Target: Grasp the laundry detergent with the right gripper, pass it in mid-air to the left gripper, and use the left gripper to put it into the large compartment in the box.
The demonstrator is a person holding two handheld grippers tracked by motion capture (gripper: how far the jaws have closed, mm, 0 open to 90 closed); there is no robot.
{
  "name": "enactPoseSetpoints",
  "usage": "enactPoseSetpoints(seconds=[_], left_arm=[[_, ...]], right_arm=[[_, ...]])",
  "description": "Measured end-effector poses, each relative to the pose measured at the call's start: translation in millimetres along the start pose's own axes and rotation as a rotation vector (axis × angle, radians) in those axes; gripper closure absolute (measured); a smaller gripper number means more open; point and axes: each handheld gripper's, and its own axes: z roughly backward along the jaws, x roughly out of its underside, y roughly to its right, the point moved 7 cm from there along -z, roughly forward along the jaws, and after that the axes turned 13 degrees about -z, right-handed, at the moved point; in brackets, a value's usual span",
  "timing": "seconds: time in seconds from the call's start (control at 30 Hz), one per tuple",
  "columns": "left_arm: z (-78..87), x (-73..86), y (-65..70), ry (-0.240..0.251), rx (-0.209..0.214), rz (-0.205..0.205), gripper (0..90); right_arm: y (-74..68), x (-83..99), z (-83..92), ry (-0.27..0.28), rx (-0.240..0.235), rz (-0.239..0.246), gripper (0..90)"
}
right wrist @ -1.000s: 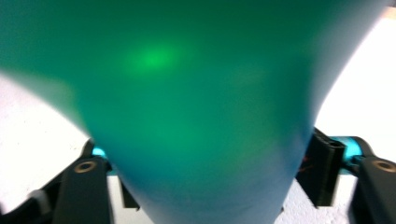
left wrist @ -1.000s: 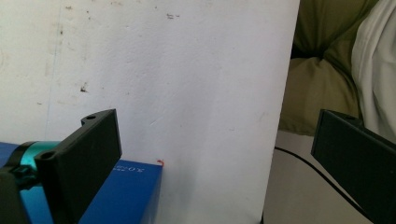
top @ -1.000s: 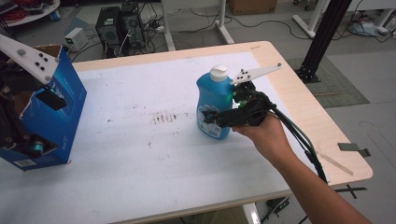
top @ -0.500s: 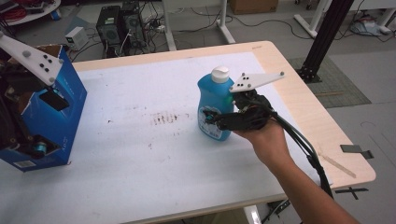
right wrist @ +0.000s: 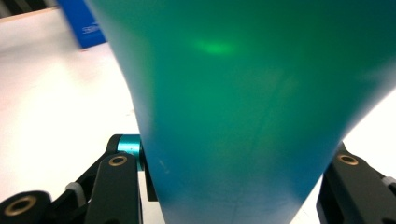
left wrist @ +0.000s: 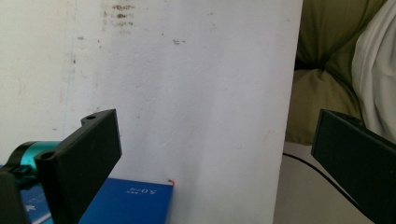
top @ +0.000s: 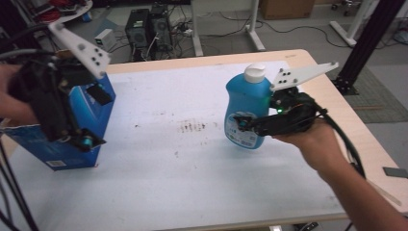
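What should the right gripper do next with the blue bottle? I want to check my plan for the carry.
Probably carry it left toward the blue box. The right gripper is clamped on the blue bottle, which sits upright between its jaws, apparently just off the table. The left gripper waits open beside the box.

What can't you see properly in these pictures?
- Blue bottle: the label's small print is too small to read in the high view; in the right gripper view it is close and blurred.
- Blue box: its top and inside are hidden by the left tongs in the high view; the left gripper view's bottom edge cuts it off.
- Right tongs: the far tip is hidden behind the bottle.
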Motion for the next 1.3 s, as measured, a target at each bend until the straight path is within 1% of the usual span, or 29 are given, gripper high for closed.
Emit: enactPoseSetpoints(seconds=[0.1,0.17,0.23,0.3,0.37,0.47,0.67,0.8,0.83,0.97,1.1,1.3], left_arm=[[0.2,-7.3,-3.7,-0.003,0.007,-0.009,1.7],[1.3,-13.0,-6.6,-0.002,0.01,-0.019,1.7],[3.0,-18.9,-9.0,0.004,0.016,-0.03,1.7],[4.1,-23.3,-10.7,-0.004,0.022,-0.04,1.7],[5.5,-27.9,-12.9,-0.008,0.028,-0.047,1.7],[7.2,-35.0,-15.8,-0.019,0.045,-0.059,1.7],[5.9,-49.0,-20.8,-0.032,0.08,-0.073,1.7],[4.1,-59.8,-23.6,-0.018,0.092,-0.093,1.7],[3.4,-62.2,-24.1,-0.013,0.094,-0.096,1.7],[0.6,-68.9,-27.0,-0.021,0.102,-0.108,1.7],[-2.4,-74.2,-29.8,-0.033,0.1,-0.119,1.7],[-3.6,-83.8,-32.6,-0.028,0.105,-0.136,1.7]], right_arm=[[-4.9,-9.4,3.8,-0.023,-0.057,0.031,45.5],[-8.3,-15.0,5.2,-0.043,-0.086,0.063,45.5],[-11.6,-19.9,5.8,-0.062,-0.113,0.082,45.5],[-15.6,-23.3,5.4,-0.089,-0.137,0.096,45.5],[-20.9,-24.8,4.3,-0.122,-0.163,0.127,45.4],[-25.5,-27.1,0.3,-0.146,-0.201,0.153,45.5],[-31.6,-32.1,-7.8,-0.162,-0.257,0.195,45.6],[-35.9,-36.5,-12.9,-0.169,-0.285,0.215,45.5],[-37.2,-37.6,-14.3,-0.171,-0.292,0.219,45.5],[-43.1,-41.4,-19.6,-0.182,-0.315,0.232,45.6],[-48.2,-46.0,-24.9,-0.176,-0.336,0.24,45.6],[-58.8,-50.2,-34.4,-0.178,-0.364,0.265,45.6]])
